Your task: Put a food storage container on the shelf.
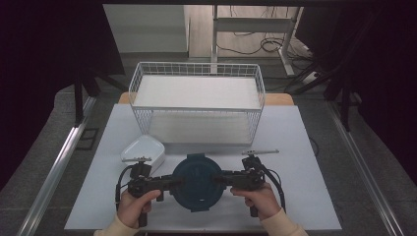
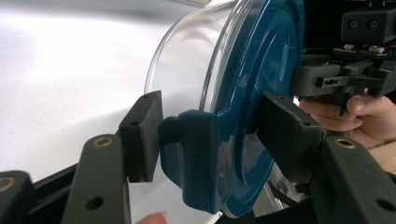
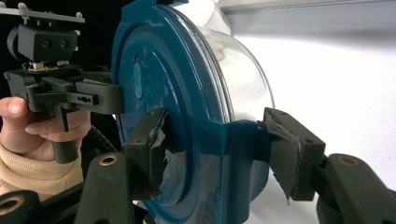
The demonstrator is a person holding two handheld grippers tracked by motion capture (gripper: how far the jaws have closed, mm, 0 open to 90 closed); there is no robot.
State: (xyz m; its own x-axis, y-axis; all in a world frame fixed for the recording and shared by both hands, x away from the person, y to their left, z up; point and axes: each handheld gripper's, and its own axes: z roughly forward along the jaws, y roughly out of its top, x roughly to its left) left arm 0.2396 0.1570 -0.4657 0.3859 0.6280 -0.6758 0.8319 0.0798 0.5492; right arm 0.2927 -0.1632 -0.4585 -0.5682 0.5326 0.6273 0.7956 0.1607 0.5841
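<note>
Both grippers clamp the blue-lidded glass container (image 1: 197, 182) at the tabletop's (image 1: 305, 196) near edge, left gripper (image 1: 173, 182) and right gripper (image 1: 221, 178) each with jaws half-open, pressing opposite lid latches; no writing readable.

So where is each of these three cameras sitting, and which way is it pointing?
High view: above the person's side, looking forward and down at the table, wire basket and lidded bowl; both hands and forearms show.
Left gripper view: rides the left gripper, looking along its jaws at the bowl's blue lid clip; the other hand shows beyond.
Right gripper view: rides the right gripper, facing the opposite clip; the other hand shows beyond.
Shared: all three show the blue lid.
</note>
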